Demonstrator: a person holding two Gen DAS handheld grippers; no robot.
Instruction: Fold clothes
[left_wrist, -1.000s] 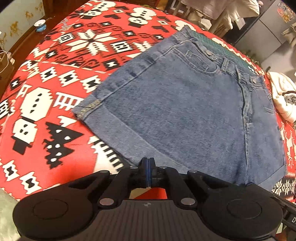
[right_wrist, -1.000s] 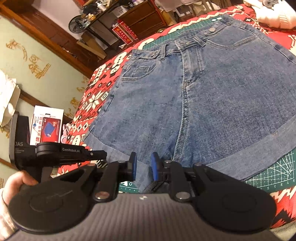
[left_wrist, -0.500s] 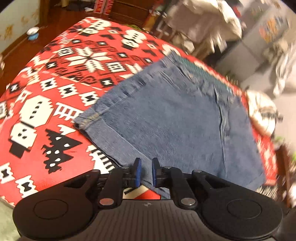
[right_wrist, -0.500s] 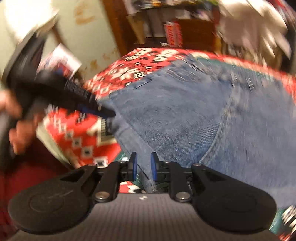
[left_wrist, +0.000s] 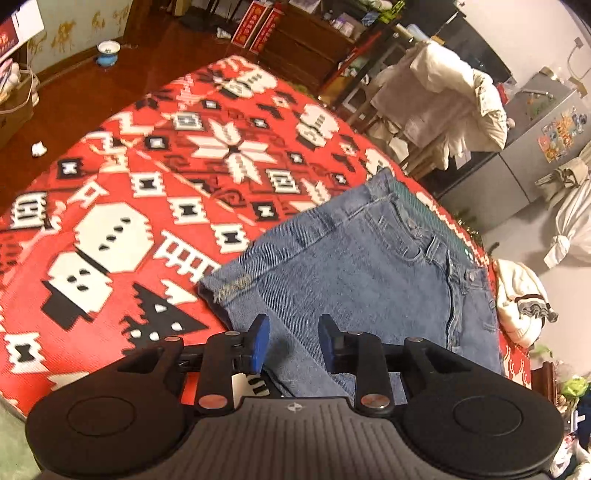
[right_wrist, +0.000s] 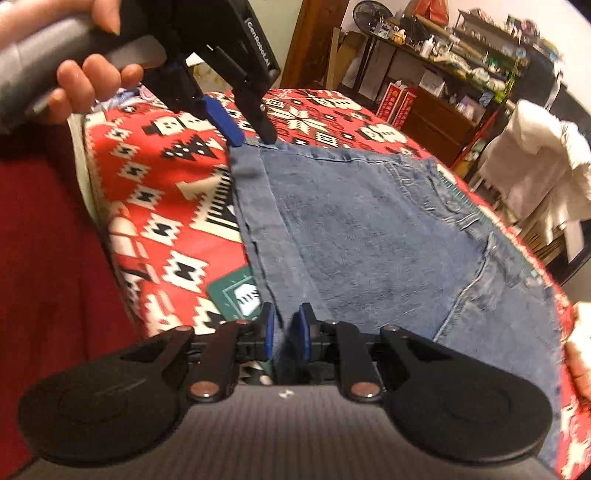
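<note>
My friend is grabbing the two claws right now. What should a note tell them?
Left claw: open, holding nothing, over the near-left hem corner of the denim shorts.
Right claw: open a little, straddling the hem edge of the shorts but not clamped.
The shorts lie flat and unfolded on the red patterned blanket, waistband at the far side.
Done: the shorts are spread out.
Left: pinch the hem with both claws, then fold the shorts.

Faded blue denim shorts (left_wrist: 354, 273) lie on a red cloth (left_wrist: 122, 192) patterned with white and black snowflakes, trees and geometric shapes, beside a dark green mat (right_wrist: 236, 291); the claw pads (left_wrist: 261, 341) are blue.
</note>
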